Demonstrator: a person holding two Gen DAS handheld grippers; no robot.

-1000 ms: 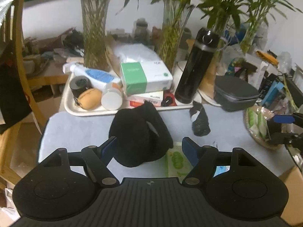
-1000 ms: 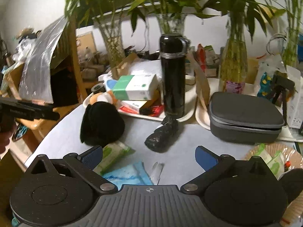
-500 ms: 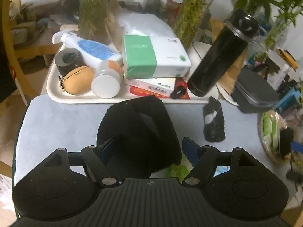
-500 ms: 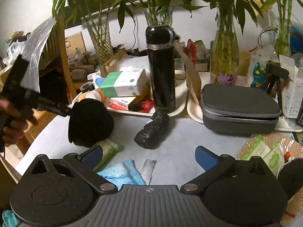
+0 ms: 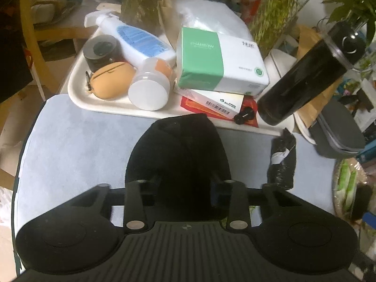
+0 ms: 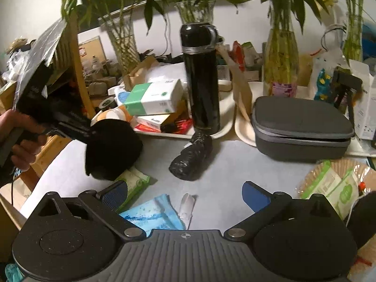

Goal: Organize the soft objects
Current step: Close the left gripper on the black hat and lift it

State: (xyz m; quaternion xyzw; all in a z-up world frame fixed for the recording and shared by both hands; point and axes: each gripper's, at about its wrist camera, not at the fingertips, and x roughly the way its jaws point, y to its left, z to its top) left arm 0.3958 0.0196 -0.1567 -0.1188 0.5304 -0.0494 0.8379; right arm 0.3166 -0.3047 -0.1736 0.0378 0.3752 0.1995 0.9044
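Note:
A black soft cap [image 5: 178, 150] lies on the pale blue table mat, just in front of the tray. My left gripper [image 5: 183, 188] is down over the cap's near side; its jaws are closing, with the black cloth bunched between them. In the right wrist view a person's hand holds this left gripper [image 6: 87, 131] against the cap [image 6: 115, 150]. My right gripper [image 6: 185, 192] hovers open, holding nothing, above a blue tissue pack [image 6: 152, 216] and a small white wrapper [image 6: 188, 205]. A rolled black bundle [image 6: 192, 159] lies mid-table, and a green wipes pack [image 6: 132, 181] pokes out beneath the cap.
A white tray [image 5: 77, 94] behind the cap carries a spray bottle, jars and a green-and-white tissue box [image 5: 218, 61]. A tall black flask [image 6: 202, 82] stands beside it. A grey zip case [image 6: 300, 127] and a wicker basket [image 6: 366, 178] with green packs are on the right. Glass vases line the back.
My left gripper came forward and down over the black cap, and its jaws narrowed onto the cloth. The right gripper has stayed nearly where it was.

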